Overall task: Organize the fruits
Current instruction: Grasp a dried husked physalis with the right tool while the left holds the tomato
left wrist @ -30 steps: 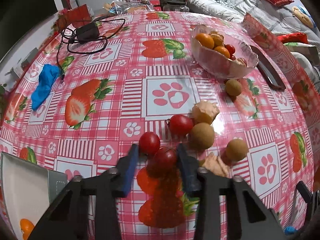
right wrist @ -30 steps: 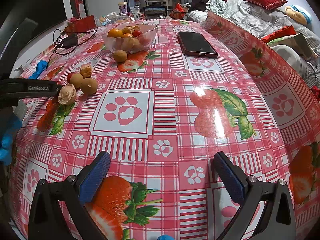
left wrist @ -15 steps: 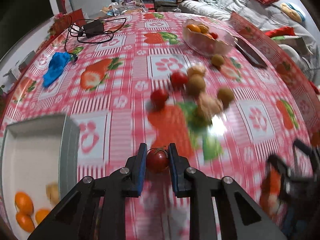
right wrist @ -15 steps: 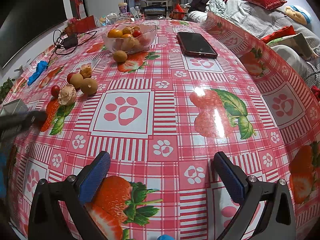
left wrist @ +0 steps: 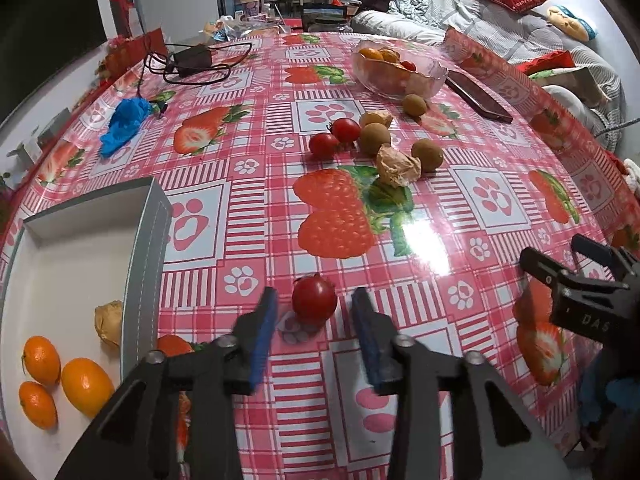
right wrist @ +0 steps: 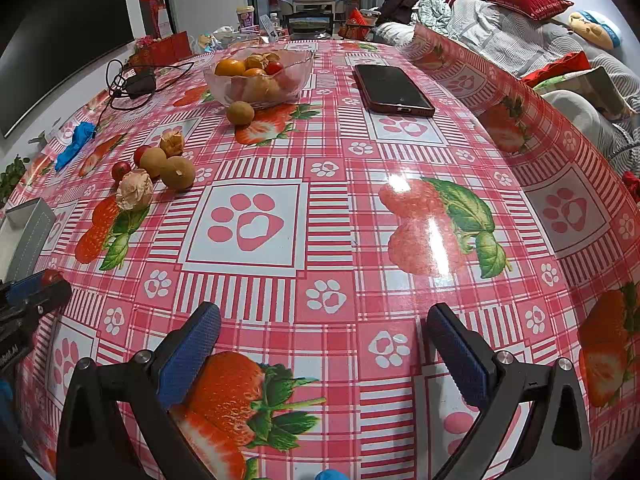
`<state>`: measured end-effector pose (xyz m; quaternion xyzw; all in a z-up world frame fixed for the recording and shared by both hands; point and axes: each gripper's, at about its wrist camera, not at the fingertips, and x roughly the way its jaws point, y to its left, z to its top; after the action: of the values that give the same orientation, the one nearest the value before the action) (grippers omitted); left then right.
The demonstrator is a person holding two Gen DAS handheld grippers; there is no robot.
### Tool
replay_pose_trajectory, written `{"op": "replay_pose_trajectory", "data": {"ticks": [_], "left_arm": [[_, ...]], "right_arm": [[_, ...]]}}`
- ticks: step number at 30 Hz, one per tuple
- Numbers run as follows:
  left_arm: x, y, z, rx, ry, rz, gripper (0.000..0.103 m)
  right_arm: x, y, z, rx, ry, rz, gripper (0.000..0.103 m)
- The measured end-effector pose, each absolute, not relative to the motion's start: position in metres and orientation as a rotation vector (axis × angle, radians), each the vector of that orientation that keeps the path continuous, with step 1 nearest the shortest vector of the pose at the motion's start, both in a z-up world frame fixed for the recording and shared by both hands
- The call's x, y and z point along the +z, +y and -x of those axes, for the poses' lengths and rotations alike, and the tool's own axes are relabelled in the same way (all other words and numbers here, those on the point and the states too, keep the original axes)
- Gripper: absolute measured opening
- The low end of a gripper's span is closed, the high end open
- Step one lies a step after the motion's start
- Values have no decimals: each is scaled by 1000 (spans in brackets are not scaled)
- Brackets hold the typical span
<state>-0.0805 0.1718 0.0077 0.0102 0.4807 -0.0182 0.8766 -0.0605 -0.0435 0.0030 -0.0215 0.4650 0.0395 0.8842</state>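
A red cherry tomato [left wrist: 314, 299] rests on the strawberry tablecloth between the blue pads of my left gripper [left wrist: 314, 310]. The jaws are opening and neither pad touches it. Just to the left stands a grey box [left wrist: 146, 248] holding oranges [left wrist: 86, 386] and a papery husked fruit [left wrist: 108, 320]. Farther off lie two more tomatoes [left wrist: 346, 130], brown round fruits [left wrist: 375, 139] and a husked fruit [left wrist: 398, 166]. A glass bowl [right wrist: 260, 76] of mixed fruit sits at the back. My right gripper [right wrist: 322, 316] hangs open over bare cloth with nothing in it.
A dark phone [right wrist: 390, 88] lies right of the bowl. A blue cloth [left wrist: 124, 124] and a charger with its cable [left wrist: 192, 58] sit at the far left. One brown fruit [right wrist: 240, 113] lies in front of the bowl. A sofa with cushions runs beyond the table's right edge.
My left gripper closed on a tomato in the cluster, carried it toward the near edge beside the box, then its jaws parted and left it on the cloth. The right gripper stayed still.
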Motion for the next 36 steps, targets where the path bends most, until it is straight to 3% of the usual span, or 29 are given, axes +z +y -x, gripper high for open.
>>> {"op": "replay_pose_trajectory", "data": {"ticks": [7, 9, 10, 19, 24, 32, 34, 36], "left_arm": [[7, 171, 74, -26, 1004, -19, 44], [8, 169, 72, -31, 1008, -26, 27], [8, 167, 73, -40, 1013, -28, 24], [11, 176, 100, -54, 1040, 17, 24], [10, 180, 118, -60, 1032, 6, 24], [11, 192, 131, -80, 1025, 67, 24], [11, 195, 133, -81, 1021, 71, 24], [11, 196, 135, -83, 1017, 72, 24]], "right_arm": [[3, -43, 61, 81, 966, 46, 103], [3, -43, 61, 81, 966, 47, 103], [3, -43, 61, 81, 966, 47, 103], [4, -44, 60, 75, 976, 51, 103], [10, -37, 50, 101, 1091, 6, 103], [18, 42, 25, 299, 1120, 52, 103], [14, 57, 16, 314, 1133, 38, 92], [14, 70, 4, 307, 1126, 52, 90]]}}
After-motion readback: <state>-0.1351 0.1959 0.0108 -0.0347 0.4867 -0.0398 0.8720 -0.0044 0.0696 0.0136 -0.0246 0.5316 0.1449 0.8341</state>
